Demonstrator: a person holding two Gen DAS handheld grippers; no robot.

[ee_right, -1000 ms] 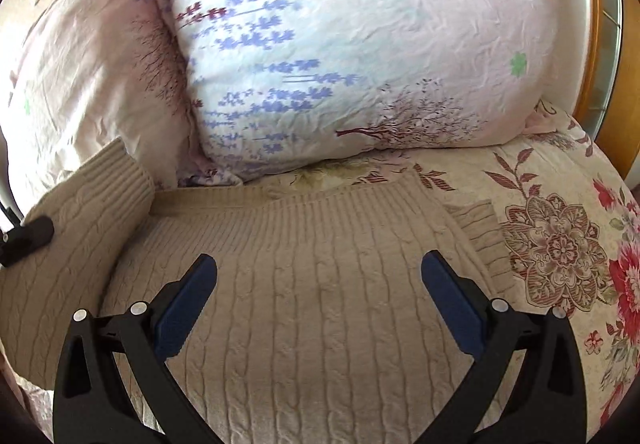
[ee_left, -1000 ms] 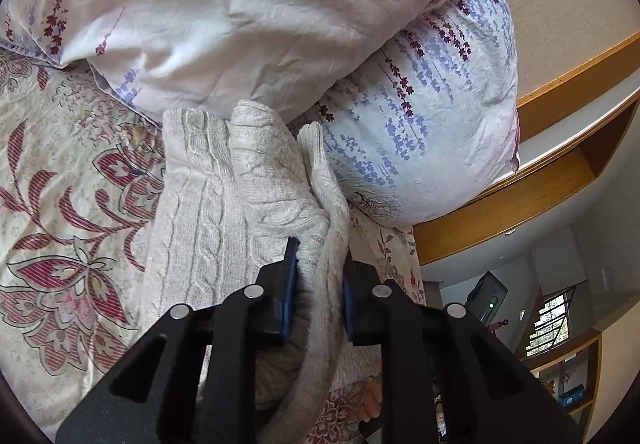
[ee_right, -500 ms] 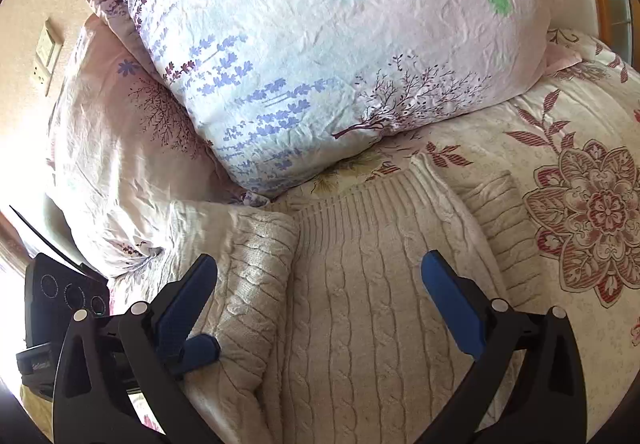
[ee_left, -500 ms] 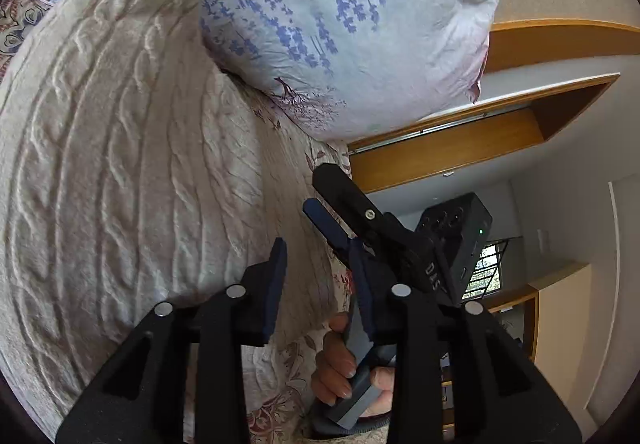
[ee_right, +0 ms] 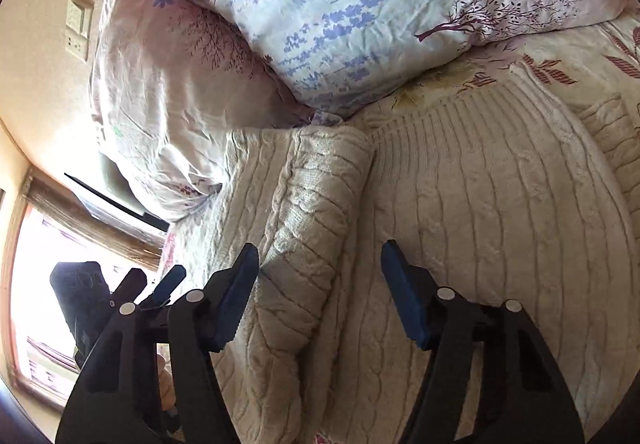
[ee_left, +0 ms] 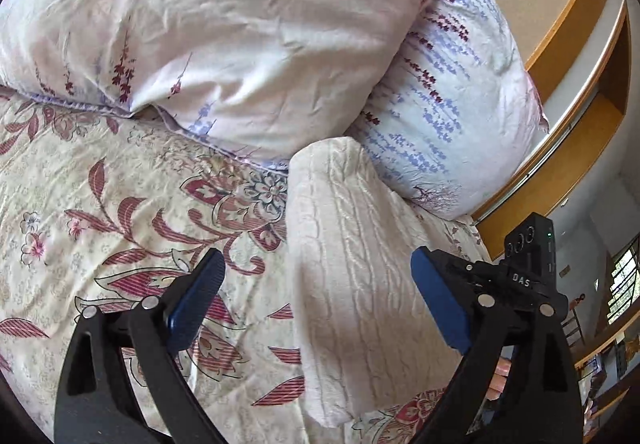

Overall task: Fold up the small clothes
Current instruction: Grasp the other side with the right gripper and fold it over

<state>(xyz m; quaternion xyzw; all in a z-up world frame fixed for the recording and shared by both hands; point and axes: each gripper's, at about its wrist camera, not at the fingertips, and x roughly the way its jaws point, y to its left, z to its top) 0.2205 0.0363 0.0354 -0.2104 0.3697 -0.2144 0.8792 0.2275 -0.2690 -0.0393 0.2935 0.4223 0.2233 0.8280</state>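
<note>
A cream cable-knit sweater (ee_right: 480, 203) lies on the floral bedspread below the pillows. Its left sleeve (ee_right: 308, 219) is folded over onto the body. In the left wrist view the sweater's folded left side (ee_left: 352, 276) shows as a long cream band. My left gripper (ee_left: 316, 304) is open and empty, just above that edge. My right gripper (ee_right: 320, 296) is open and empty, low over the folded sleeve. The left gripper (ee_right: 160, 288) also shows at the lower left of the right wrist view.
Two floral pillows (ee_left: 224, 35) (ee_right: 360, 3) lean at the head of the bed, touching the sweater's top edge. The floral bedspread (ee_left: 100, 224) spreads to the left. A wooden headboard shelf (ee_left: 576, 123) runs at the right. A window (ee_right: 32, 284) is at the left.
My left gripper let go of the sleeve, opened wide and swung back left. The sleeve now lies folded on the body. My right gripper dropped closer and narrowed a little.
</note>
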